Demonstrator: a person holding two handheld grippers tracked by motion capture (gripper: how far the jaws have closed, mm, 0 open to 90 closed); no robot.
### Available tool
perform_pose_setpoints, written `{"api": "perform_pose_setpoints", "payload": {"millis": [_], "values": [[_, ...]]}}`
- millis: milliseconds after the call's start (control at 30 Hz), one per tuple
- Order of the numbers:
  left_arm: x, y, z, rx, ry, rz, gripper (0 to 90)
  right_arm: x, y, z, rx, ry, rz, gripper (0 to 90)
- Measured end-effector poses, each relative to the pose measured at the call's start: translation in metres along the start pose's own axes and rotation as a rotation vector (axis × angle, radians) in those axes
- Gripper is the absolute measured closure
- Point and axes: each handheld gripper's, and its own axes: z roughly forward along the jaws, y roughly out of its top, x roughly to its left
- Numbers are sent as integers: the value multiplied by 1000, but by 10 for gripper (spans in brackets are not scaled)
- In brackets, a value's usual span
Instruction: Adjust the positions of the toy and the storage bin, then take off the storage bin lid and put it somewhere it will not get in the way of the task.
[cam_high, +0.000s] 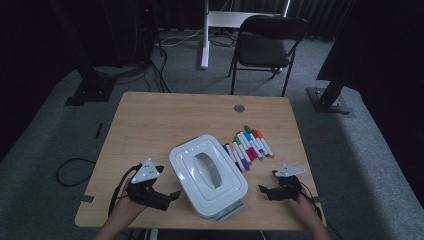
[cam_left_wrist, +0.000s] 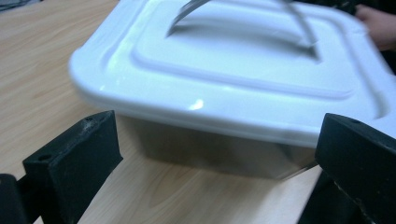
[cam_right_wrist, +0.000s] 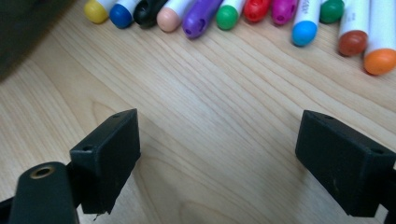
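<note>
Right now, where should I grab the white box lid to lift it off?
Take the grey handle arching over the middle of the lid, from above, jaws across its narrow width. It stands proud of the flat lid, leaving room underneath.

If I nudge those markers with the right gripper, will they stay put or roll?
The markers look round-bodied with smooth caps, so they probably roll sideways across the bare wooden table. They lie packed side by side, so pushing one likely shifts its neighbours. The right gripper stands open, short of them.

The markers (cam_right_wrist: 243, 11) run off the top edge — the box's handle (cam_left_wrist: 233, 14) too.
</note>
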Motion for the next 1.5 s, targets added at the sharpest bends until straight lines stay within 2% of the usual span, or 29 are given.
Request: {"api": "perform_pose_setpoints", "payload": {"millis": [100,133,200,300,400,567,633,733,933,1067,1100,1233,1467,1500], "values": [[-7,9,4,6,-23,20,5,-2,0,1,10,-15,11,130],[-11,14,8,13,-45,25,5,-2,1,1,10,-19,9,128],[-14,18,11,14,-53,28,5,-2,1,2,11,-24,13,128],[-21,26,19,13,-95,26,5,-2,1,2,11,-24,13,129],[-28,33,28,30,-99,36,6,-2,1,2,11,-26,14,128],[-36,40,43,60,-135,42,6,-2,1,1,12,-31,17,129],[-37,42,49,64,-135,36,9,-1,1,1,12,-33,19,129],[-39,46,57,67,-109,22,59,-1,0,1,12,-34,21,129],[-42,57,69,88,-108,39,67,-1,0,1,12,-34,21,129],[-43,61,75,90,-110,35,87,-1,0,1,12,-34,21,129],[-43,62,76,91,-114,38,129,-1,0,1,12,-35,20,129],[-43,65,82,98,-116,37,158,-1,0,1,12,-34,21,129],[-40,64,88,80,-124,26,327,-1,0,1,12,-35,21,129],[-40,63,89,79,-112,33,334,-1,0,1,12,-35,21,129]]}}
